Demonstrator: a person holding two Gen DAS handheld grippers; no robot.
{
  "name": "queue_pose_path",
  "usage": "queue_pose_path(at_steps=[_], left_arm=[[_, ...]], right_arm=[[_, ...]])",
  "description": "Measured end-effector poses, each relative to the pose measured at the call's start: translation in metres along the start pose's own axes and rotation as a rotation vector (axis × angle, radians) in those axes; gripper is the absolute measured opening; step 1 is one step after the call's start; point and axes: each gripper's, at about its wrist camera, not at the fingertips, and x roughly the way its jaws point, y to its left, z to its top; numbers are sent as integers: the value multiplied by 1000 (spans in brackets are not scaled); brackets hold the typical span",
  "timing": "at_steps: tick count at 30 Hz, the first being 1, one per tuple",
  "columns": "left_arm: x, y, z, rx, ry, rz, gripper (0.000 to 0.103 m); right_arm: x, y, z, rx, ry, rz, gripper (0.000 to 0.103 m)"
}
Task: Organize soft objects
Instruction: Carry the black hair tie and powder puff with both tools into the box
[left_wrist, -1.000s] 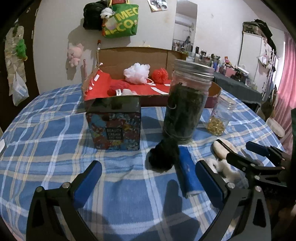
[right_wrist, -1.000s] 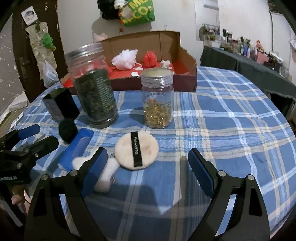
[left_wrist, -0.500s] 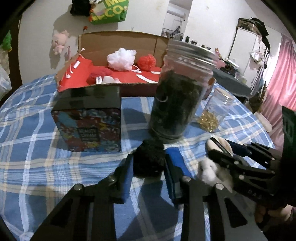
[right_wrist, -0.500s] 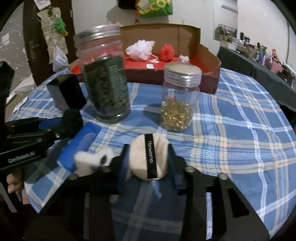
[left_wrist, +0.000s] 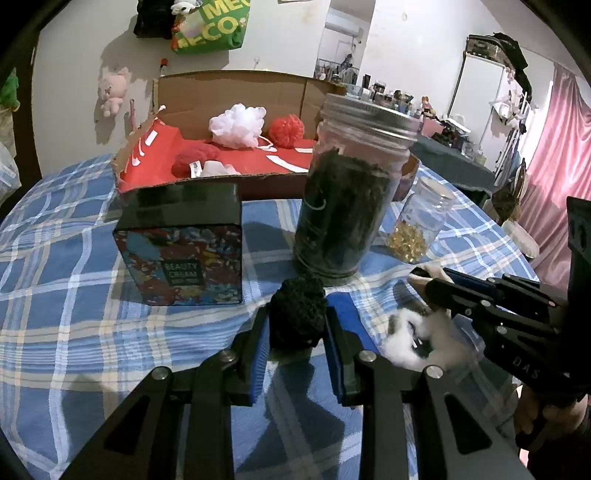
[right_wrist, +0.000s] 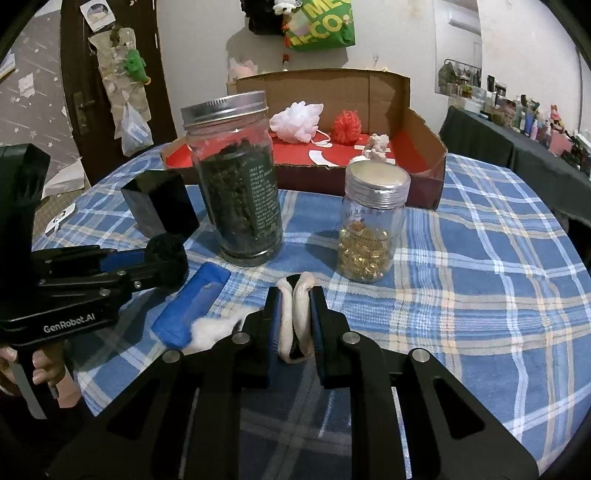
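A black pom-pom (left_wrist: 297, 306) sits between the blue pads of my left gripper (left_wrist: 295, 332), whose jaws are closing and press on both its sides. My right gripper (right_wrist: 294, 306) is shut on a cream powder puff (right_wrist: 285, 321), folded in half between its pads. A white cotton wad (right_wrist: 210, 328) and a flat blue sponge (right_wrist: 192, 306) lie on the cloth between the two grippers. At the back, an open cardboard box (left_wrist: 229, 85) with a red floor holds a white mesh puff (left_wrist: 238, 125), a red pom-pom (left_wrist: 286, 129) and a red soft item (left_wrist: 195, 157).
A tall jar of dark leaves (left_wrist: 343, 206) stands right behind the black pom-pom. To its right is a small jar of golden capsules (left_wrist: 417, 229), to its left a black "Beauty Cream" box (left_wrist: 181, 240). A blue plaid cloth (right_wrist: 480, 295) covers the round table.
Both grippers went from wide open to closed. The left one moved in around the black pom-pom; the right one took the powder puff and folded it.
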Motion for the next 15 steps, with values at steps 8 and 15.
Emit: queue_pose_path(at_steps=[8,15], left_arm=[[-11,15,-2,-19,-2,17,30],[-26,32,-5,-36,-1,49,30]], right_arm=[[-3,-11,2,25,2,-3,15],[-9,-22,3,41,1,-20,15]])
